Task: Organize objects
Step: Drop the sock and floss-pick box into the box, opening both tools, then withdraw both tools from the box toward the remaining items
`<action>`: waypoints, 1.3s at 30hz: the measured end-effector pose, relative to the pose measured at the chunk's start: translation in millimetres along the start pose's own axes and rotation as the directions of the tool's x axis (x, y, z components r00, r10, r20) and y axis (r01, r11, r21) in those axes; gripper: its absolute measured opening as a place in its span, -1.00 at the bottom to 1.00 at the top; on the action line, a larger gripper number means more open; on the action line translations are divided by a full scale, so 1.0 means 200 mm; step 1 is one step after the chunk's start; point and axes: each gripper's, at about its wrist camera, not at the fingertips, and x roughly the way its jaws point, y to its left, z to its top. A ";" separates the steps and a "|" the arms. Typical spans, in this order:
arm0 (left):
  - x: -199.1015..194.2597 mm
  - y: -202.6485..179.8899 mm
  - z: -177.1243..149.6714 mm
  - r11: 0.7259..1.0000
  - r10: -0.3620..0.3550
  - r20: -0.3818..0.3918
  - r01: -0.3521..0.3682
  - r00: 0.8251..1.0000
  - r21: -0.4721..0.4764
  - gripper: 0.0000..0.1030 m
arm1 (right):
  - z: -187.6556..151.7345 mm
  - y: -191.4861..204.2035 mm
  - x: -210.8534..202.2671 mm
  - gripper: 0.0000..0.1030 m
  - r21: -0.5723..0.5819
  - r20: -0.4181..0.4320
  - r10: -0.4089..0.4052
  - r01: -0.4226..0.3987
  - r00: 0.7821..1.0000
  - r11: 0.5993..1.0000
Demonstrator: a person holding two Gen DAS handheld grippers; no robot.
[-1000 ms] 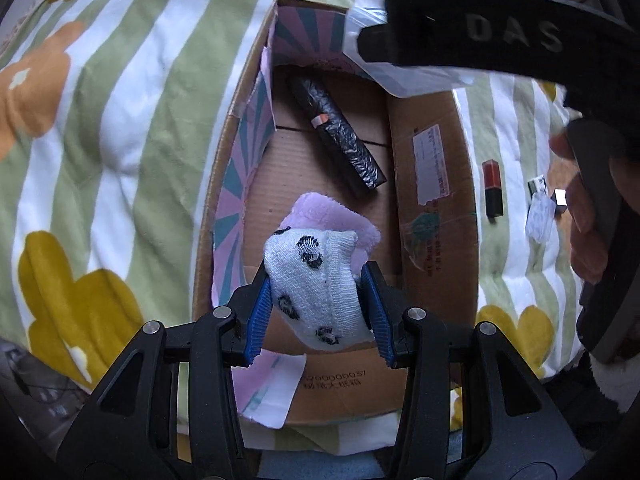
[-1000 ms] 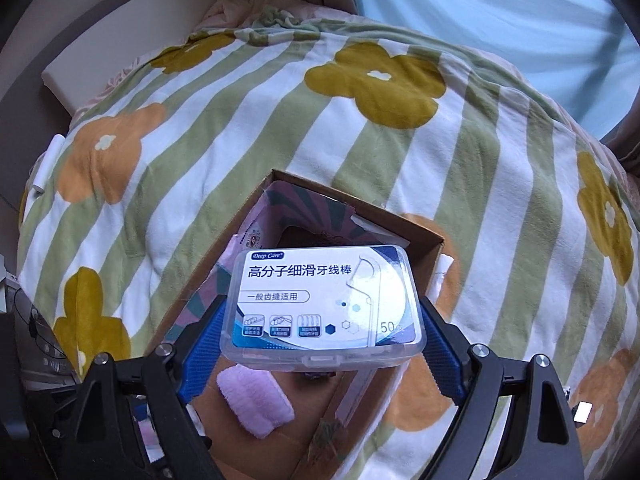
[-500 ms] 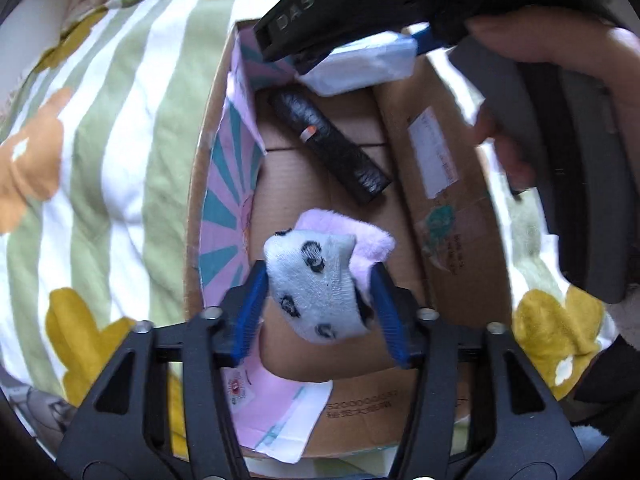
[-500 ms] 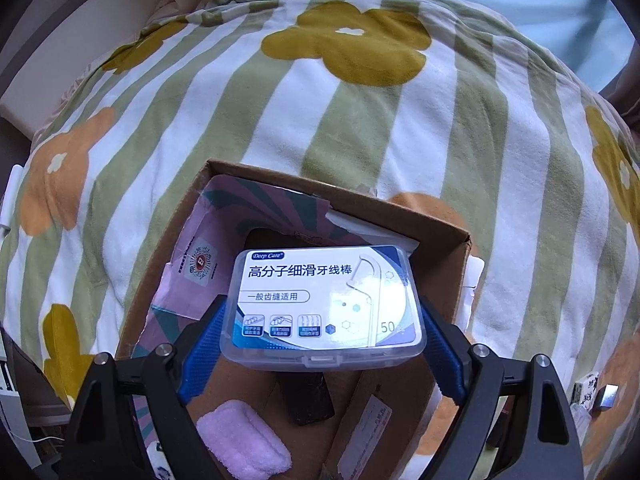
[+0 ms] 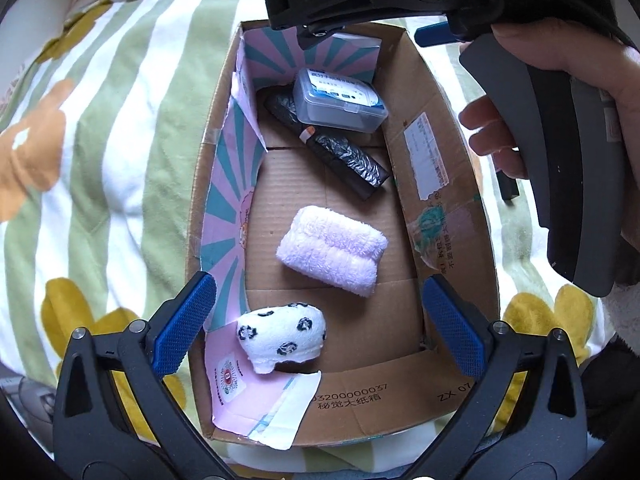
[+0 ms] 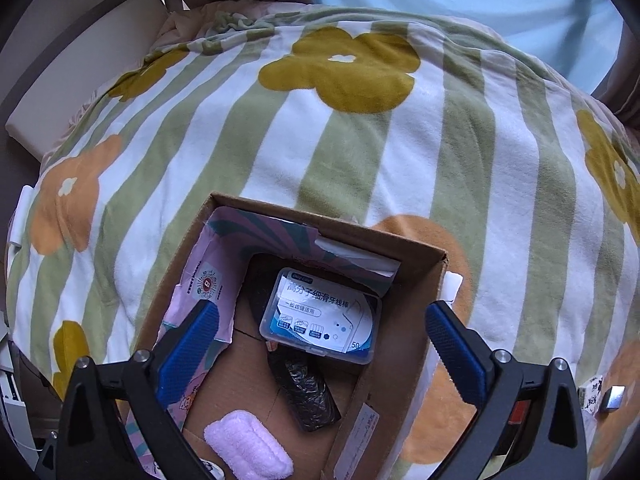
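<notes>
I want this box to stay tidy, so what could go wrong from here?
The floss pick case rests tilted on the black roll, so it may slide off. The spotted sock lies on the loose pink liner at the box edge; withdrawing the open left tool might snag it.

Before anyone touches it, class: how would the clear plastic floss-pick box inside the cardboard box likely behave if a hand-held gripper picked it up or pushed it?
The floss-pick box looks like rigid, thin plastic, so it would probably hold its shape. Its smooth walls may be slippery. It rests tilted on the black roll, so a push would likely rock or slide it.
</notes>
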 end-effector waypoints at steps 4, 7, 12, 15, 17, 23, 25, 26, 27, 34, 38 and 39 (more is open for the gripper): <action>-0.03 0.00 0.00 0.999 0.035 0.031 -0.035 0.999 0.012 1.00 | 0.00 0.00 -0.05 0.99 -0.001 0.009 0.001 -0.001 1.000 1.000; -0.09 -0.01 0.00 0.997 0.069 0.072 -0.071 0.995 0.032 1.00 | -0.01 0.00 -0.11 0.99 0.003 0.011 0.003 -0.003 1.000 1.000; -0.22 -0.03 0.02 0.994 0.100 0.123 -0.105 0.987 0.034 1.00 | -0.04 0.02 -0.27 0.99 -0.010 0.040 -0.003 0.004 0.999 1.000; -0.30 -0.04 0.04 0.995 0.090 0.138 -0.095 0.986 0.023 1.00 | -0.08 0.01 -0.40 0.99 -0.016 0.060 -0.005 0.006 0.998 1.000; -0.35 -0.05 0.03 0.996 0.081 0.144 -0.085 0.986 0.019 1.00 | -0.11 0.00 -0.50 0.99 -0.014 0.077 -0.013 0.015 0.997 1.000; -0.54 -0.13 0.02 0.998 0.061 0.196 -0.063 0.979 0.007 0.99 | -0.23 -0.09 -0.79 0.99 -0.003 0.119 -0.047 0.047 0.992 0.999; -0.58 -0.16 0.02 0.999 0.049 0.203 -0.051 0.978 0.007 0.99 | -0.28 -0.14 -0.90 0.99 0.016 0.135 -0.063 0.061 0.989 0.998; -0.60 -0.18 0.02 0.999 0.042 0.206 -0.045 0.978 0.008 0.99 | -0.30 -0.16 -0.94 0.99 0.026 0.140 -0.072 0.069 0.988 0.997; -0.62 -0.20 0.02 0.999 0.036 0.210 -0.039 0.977 0.009 0.99 | -0.33 -0.19 -0.99 0.99 0.038 0.143 -0.080 0.076 0.986 0.996; -0.74 -0.38 0.04 0.999 0.016 0.256 -0.024 0.967 0.028 0.99 | -0.53 -0.45 -1.26 0.99 0.145 0.143 -0.187 0.166 0.972 0.975; -0.79 -0.50 0.04 0.998 -0.008 0.274 -0.010 0.962 0.066 0.99 | -0.66 -0.60 -1.35 0.99 0.226 0.122 -0.238 0.207 0.963 0.952; -0.80 -0.53 0.04 0.997 -0.012 0.276 -0.009 0.961 0.076 0.99 | -0.69 -0.63 -1.37 0.99 0.246 0.114 -0.246 0.213 0.963 0.946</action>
